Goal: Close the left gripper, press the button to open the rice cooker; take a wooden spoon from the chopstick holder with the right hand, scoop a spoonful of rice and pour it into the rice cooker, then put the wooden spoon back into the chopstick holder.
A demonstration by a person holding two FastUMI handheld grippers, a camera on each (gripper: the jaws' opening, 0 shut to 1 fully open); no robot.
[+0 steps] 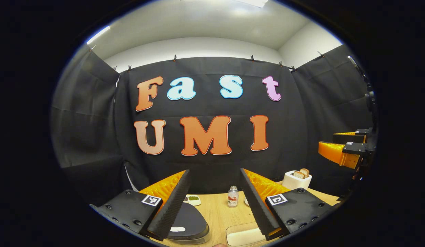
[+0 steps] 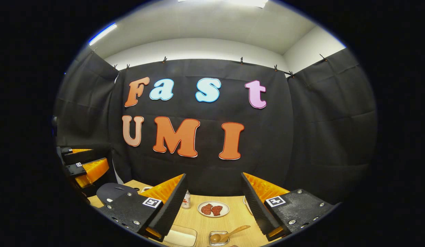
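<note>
— Wooden table [image 2: 212, 223], smooth and flat. What sits there?
— A round dark rice cooker [image 1: 188, 221], lid down, under the left gripper [image 1: 214, 206], fingers apart. The right gripper [image 2: 212, 206] gapes above a curved wooden spoon [image 2: 229, 234] in its small clear holder [image 2: 218, 238].

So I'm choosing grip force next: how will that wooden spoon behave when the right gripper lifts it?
The wooden spoon looks rigid and probably light. It leans in a small clear holder, so it may pivot or drag that holder. Its smooth, thin handle could twist between the fingers.
</note>
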